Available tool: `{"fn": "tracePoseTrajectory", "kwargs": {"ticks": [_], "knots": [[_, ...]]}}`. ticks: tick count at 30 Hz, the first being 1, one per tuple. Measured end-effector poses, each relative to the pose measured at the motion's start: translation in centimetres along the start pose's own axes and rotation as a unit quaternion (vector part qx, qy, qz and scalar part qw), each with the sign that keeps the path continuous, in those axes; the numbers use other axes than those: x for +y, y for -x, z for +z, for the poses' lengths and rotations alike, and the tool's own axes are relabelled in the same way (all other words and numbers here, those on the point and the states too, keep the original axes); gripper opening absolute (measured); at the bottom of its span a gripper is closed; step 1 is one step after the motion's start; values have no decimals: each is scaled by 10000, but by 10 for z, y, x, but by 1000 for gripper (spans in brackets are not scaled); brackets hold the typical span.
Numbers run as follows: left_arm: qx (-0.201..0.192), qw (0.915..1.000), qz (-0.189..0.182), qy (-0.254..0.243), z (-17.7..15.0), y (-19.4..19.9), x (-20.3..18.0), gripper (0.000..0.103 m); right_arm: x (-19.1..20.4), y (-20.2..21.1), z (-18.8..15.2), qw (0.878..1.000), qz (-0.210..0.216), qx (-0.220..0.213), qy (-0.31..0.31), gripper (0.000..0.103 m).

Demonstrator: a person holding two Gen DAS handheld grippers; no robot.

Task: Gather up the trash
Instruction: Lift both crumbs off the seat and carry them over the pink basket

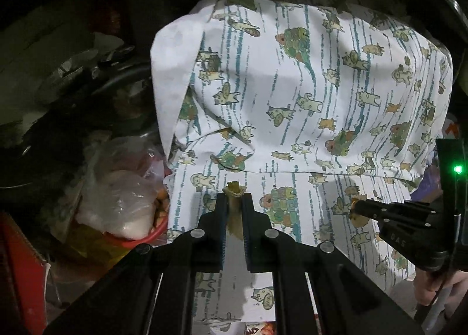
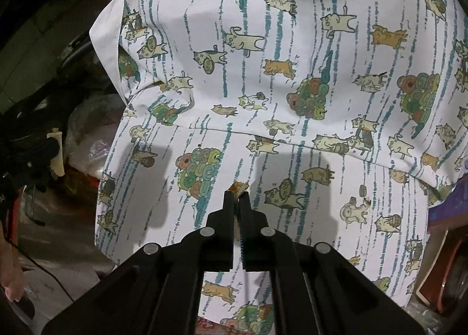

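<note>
Much of both views is dark: the far left is a murk of black shapes that cannot be made out, and what the cloth covers is hidden. The cloth, white with teal streaks and cartoon cats, drapes over a bulky form and fills the middle and right of each view; its lower edge is cut off by the gripper bodies.

The left gripper has its jaws drawn narrow on a tan scrap, which pokes out just past the fingertips and runs down between the pads. What the scrap is made of is hard to tell; it looks like crumpled paper or peel. It hangs in front of the cloth's near fold.

The right gripper is pinched almost closed on a small crumb, brownish and pale, showing only at the very tips; the rest is hidden between the jaws. In the left wrist view this gripper enters from the right with the crumb at its tip, near the left gripper but apart from it.

To the left of the cloth, low down, a clear bag sits in a red bin, partly shadowed. The left gripper's scrap is right of this bin, well apart from it.
</note>
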State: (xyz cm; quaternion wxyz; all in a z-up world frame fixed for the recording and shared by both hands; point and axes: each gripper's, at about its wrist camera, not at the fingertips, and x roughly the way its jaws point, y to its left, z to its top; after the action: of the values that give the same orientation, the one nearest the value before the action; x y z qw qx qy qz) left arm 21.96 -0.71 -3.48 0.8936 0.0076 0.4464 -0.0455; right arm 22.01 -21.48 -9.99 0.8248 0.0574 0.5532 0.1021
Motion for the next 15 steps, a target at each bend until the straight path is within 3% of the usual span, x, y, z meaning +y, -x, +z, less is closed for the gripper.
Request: {"fn": "tracePoseTrajectory", "kwargs": {"ticks": [15], "knots": [[-193, 9995, 241, 35, -1, 11, 17, 11, 12, 0, 0, 9999, 14, -99, 138, 3]]}}
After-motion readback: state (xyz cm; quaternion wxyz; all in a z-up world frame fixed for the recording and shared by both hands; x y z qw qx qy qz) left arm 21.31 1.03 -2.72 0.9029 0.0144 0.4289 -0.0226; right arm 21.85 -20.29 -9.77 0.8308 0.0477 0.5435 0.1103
